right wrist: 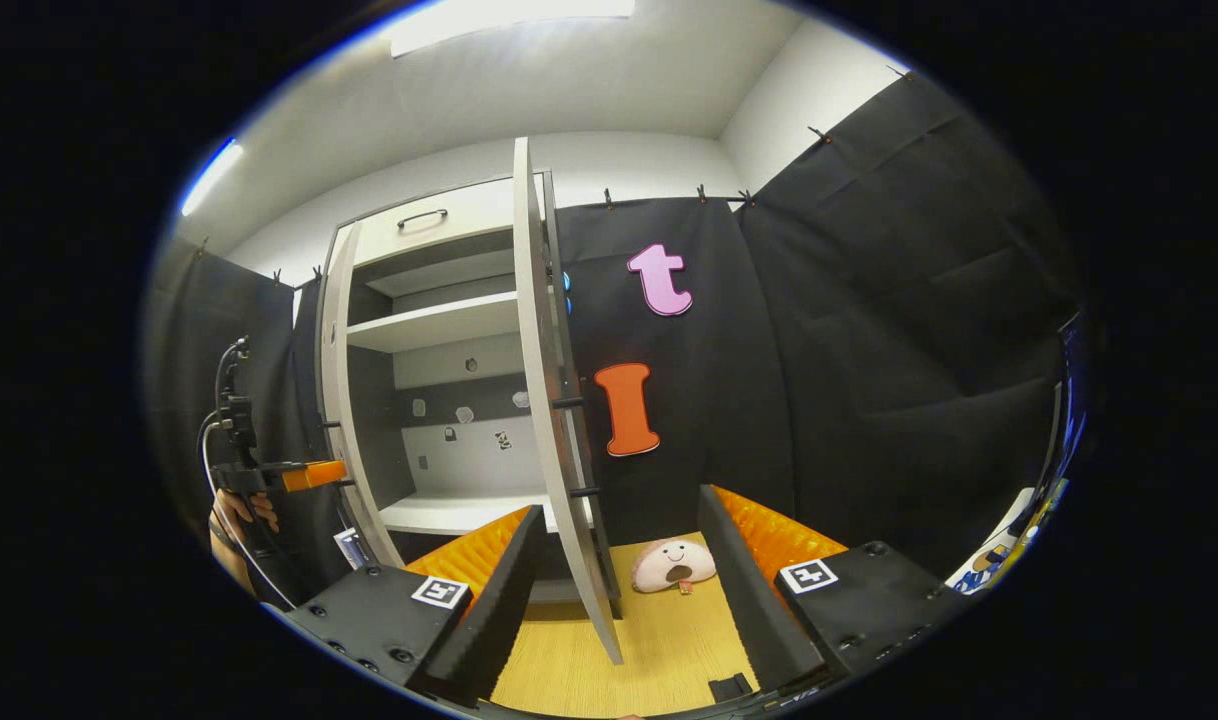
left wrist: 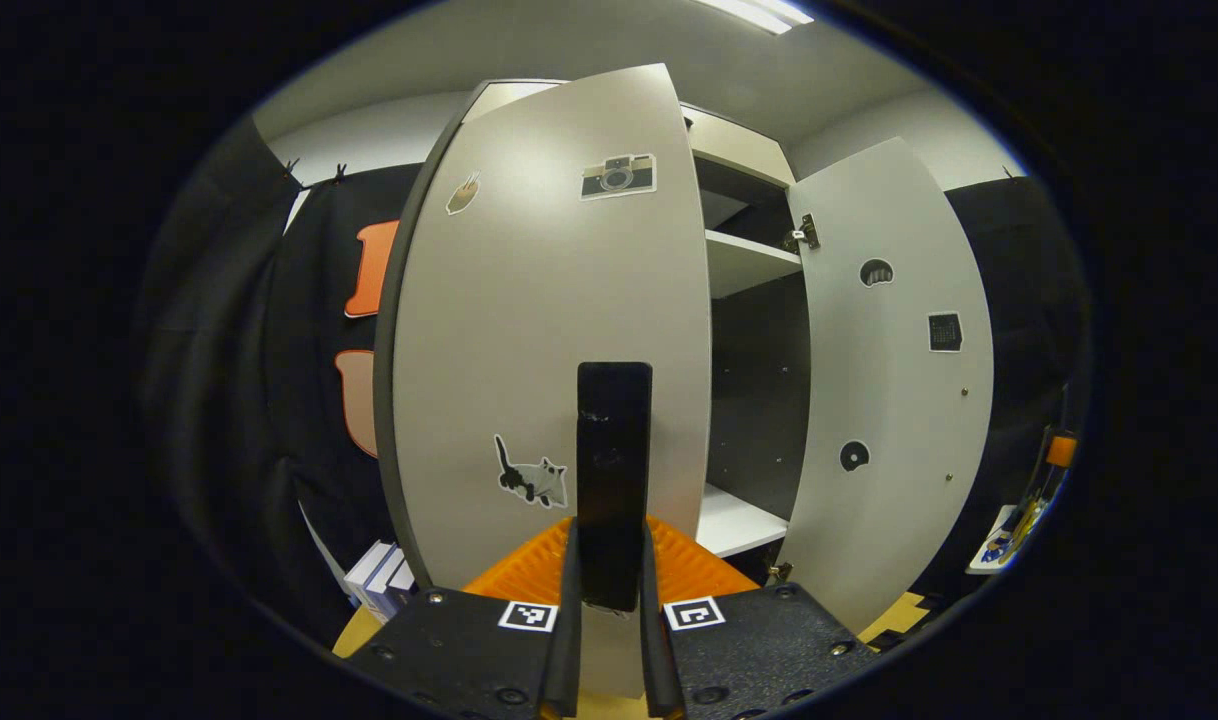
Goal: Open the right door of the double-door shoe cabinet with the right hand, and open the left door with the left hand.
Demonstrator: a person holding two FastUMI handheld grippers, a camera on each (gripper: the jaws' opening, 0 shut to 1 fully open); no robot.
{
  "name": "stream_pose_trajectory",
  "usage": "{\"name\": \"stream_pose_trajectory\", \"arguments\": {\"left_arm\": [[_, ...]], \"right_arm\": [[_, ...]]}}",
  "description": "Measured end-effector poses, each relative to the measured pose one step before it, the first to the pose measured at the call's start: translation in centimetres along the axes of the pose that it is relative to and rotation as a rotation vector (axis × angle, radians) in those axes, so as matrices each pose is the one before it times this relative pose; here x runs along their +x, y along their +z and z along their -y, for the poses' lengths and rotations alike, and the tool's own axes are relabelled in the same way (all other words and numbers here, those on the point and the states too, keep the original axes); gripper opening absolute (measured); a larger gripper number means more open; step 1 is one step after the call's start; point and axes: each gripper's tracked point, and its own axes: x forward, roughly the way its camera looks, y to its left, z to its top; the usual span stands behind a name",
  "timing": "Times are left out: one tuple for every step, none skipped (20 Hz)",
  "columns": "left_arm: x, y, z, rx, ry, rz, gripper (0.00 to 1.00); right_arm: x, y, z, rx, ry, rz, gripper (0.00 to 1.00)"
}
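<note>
Both doors of the shoe cabinet (right wrist: 439, 330) stand swung open.
The left gripper (left wrist: 609, 570) pinches the left door's (left wrist: 539, 320) black handle (left wrist: 614, 470), hiding its base; the right gripper (right wrist: 619, 570) gapes wide, the right door (right wrist: 554, 420) edge-on between its fingers.

Bright, even light falls from ceiling panels (right wrist: 509, 20), which glare white. Cabinet (right wrist: 439, 330) recesses sit in shadow. Both views stay sharp, with straight edges bowing strongly toward the rims.
</note>
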Motion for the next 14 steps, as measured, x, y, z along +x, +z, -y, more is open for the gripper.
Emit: {"name": "stream_pose_trajectory", "arguments": {"left_arm": [[-0.055,-0.040,-0.114,-0.00211,-0.00197,0.00352,0.25],[-0.152,-0.064,-0.068,-0.00292,0.00149,0.00200,0.25],[-0.156,-0.015,-0.093,0.00105,-0.00019,0.00179,0.25],[-0.063,-0.011,-0.064,0.00078,-0.00040,0.00071,0.25],[-0.100,-0.008,-0.129,0.00170,-0.00018,0.00049,0.25],[-0.004,0.012,-0.111,0.00093,0.00134,0.00073,0.25],[-0.078,0.051,-0.134,-0.00451,0.00656,0.00165,0.25],[0.099,-0.002,-0.087,-0.01726,0.01341,0.00530,0.25],[0.166,0.037,0.037,-0.02683,0.01521,0.00551,0.25],[-0.120,0.232,-0.046,-0.01884,0.01142,0.01027,0.25],[0.176,0.078,-0.066,-0.01713,0.01341,0.00412,0.25],[-0.125,0.138,-0.093,-0.00310,0.00951,0.00241,0.25],[-0.199,0.091,-0.179,0.00096,0.01167,0.00018,0.25],[0.047,0.078,-0.250,0.00002,0.01690,0.00627,0.25]], "right_arm": [[0.003,-0.058,-0.321,0.00606,0.00268,-0.00097,0.98],[0.051,-0.016,-0.371,0.00558,0.00552,0.00151,0.97],[0.030,0.029,-0.304,0.00291,0.00487,0.00275,0.97],[-0.004,0.044,-0.304,-0.00080,0.00921,0.00380,0.97],[0.006,0.057,-0.410,-0.00121,0.01100,0.00382,0.97],[0.024,0.086,-0.306,-0.00111,0.00755,0.00401,0.97],[0.029,0.086,-0.103,-0.00103,0.00093,0.00259,0.97],[0.097,0.067,0.048,-0.00050,-0.00261,0.00180,0.97],[0.128,0.291,-0.040,0.00039,-0.00139,0.00667,0.97],[0.185,0.258,-0.036,-0.00036,-0.00297,0.00710,0.97],[0.112,0.082,0.046,-0.00065,-0.00559,0.00207,0.97],[0.018,-0.044,-0.129,-0.00048,-0.00212,-0.00010,0.98],[-0.017,-0.072,-0.209,-0.00072,0.00320,-0.00224,0.98],[-0.070,-0.038,-0.258,-0.00204,0.00436,-0.00183,0.98]]}}
